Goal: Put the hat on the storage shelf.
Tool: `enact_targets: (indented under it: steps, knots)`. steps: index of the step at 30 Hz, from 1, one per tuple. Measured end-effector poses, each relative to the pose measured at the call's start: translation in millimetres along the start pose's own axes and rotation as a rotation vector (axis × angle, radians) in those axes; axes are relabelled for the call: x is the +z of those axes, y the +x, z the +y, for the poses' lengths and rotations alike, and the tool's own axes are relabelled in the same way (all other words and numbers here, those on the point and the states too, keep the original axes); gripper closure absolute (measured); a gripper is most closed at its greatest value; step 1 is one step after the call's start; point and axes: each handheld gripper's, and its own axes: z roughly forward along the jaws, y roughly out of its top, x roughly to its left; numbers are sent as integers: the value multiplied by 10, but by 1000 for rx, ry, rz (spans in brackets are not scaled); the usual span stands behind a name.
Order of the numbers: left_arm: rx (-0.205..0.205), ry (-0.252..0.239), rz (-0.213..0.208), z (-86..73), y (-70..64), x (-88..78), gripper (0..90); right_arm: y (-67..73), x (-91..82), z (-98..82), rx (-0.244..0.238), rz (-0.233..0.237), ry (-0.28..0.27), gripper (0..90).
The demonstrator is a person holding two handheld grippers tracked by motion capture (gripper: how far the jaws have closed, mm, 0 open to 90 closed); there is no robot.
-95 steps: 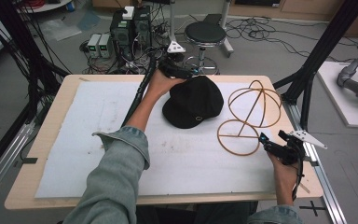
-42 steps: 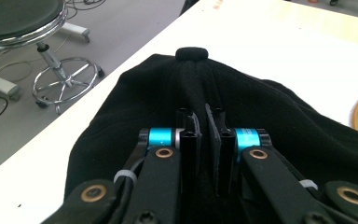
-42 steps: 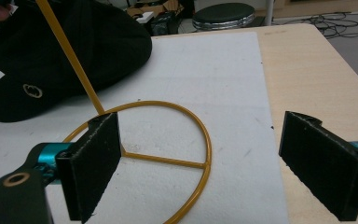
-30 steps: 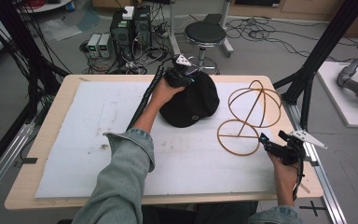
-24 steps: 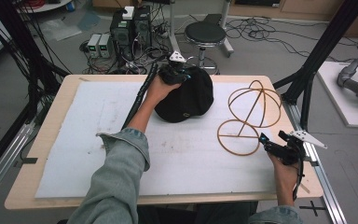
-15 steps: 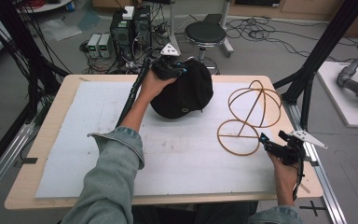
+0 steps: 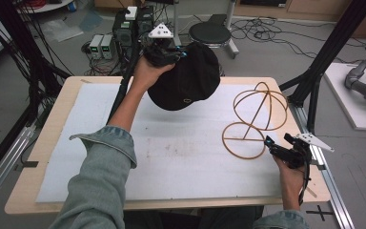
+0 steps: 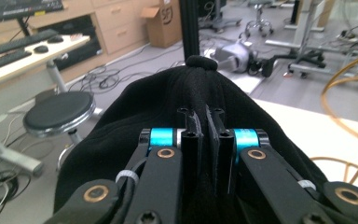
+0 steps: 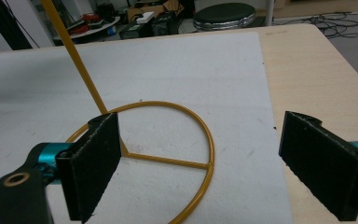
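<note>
- Black cap (image 7: 187, 76): held clear above the white foam mat (image 7: 181, 148), at the table's far edge.
- Left gripper (image 8: 204, 128): jaws clamped tight on the cap's fabric.
- Right gripper (image 9: 200, 158): jaws spread wide, nothing gripped, poised at the base ring of the yellow wire hat stand (image 7: 255, 121).

The white mat (image 7: 181, 157) on the worktop (image 7: 57, 124) lies bare from its centre out to 9 o'clock, giving open passage. At 3 o'clock the wire hat stand (image 7: 255, 121) blocks the way. The black cap (image 7: 186, 78) hangs lifted at 12 o'clock, leaving room beneath it.
</note>
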Motion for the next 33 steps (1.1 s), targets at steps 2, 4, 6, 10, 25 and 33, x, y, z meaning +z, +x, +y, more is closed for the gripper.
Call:
enact_targets:
  steps: [2,4,6,10,25,33]
  knots:
    - [4,-7,-2,42,-14,-22,856,2,-1,1,-3,0,-1,128]
    - [15,-32,-19,158,-53,-83,856,1,0,2,-3,0,-1,128]
    - [24,-37,-21,196,-67,-102,856,2,-1,1,0,-1,1,128]
    - [38,-63,-49,356,-146,-159,856,-1,0,2,-3,0,2,128]
    - [55,-173,-173,829,-368,-208,856,-11,-10,4,7,4,-11,128]
    - [49,-221,-260,961,-479,-131,856,-17,-15,5,11,4,-11,128]
